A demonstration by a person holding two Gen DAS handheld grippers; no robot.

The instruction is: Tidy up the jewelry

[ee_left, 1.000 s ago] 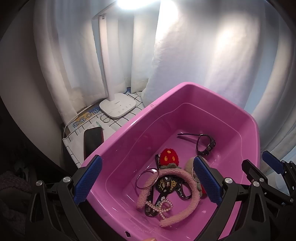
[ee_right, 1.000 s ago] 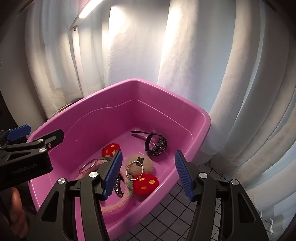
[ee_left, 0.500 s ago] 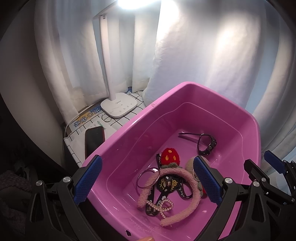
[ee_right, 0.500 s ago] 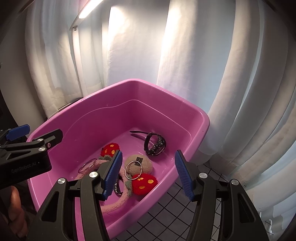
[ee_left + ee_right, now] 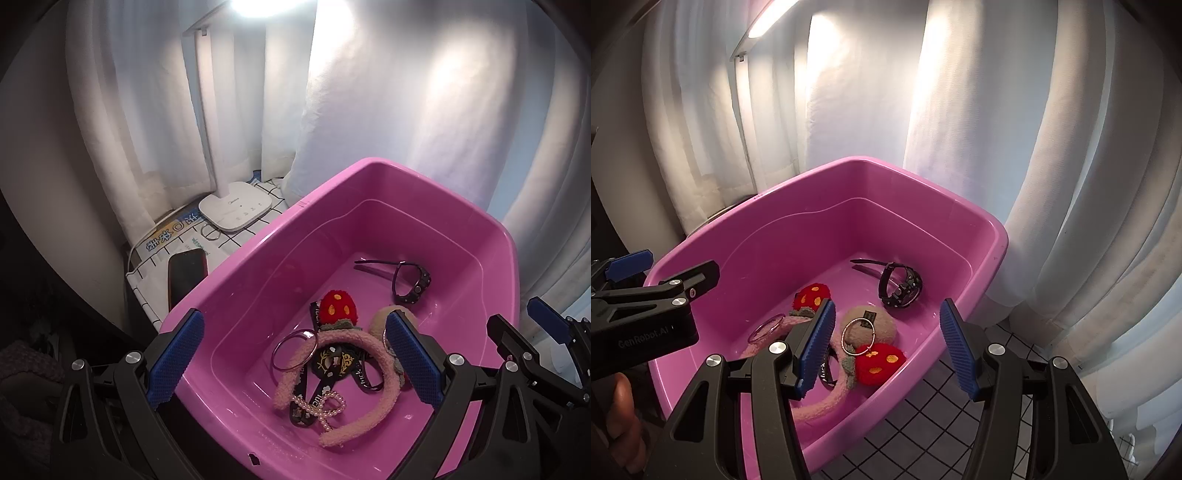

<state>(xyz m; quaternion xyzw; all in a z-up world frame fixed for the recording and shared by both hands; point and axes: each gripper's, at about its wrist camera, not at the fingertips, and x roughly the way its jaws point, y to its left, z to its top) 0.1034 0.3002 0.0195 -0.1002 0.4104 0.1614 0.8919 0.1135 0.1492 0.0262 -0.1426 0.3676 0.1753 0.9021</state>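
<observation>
Plainly, "GenRobot.AI" marks the left gripper (image 5: 657, 291); both grippers' jaws gape empty above the pink tub (image 5: 960, 221).

Both wrist views look down from close above opposite sides into the shared pink tub (image 5: 369, 206).

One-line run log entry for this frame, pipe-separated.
phase: pre-grasp | left gripper: open, empty | right gripper: open, empty | pink tub: headband, black watch, bangle, pearls inside
</observation>
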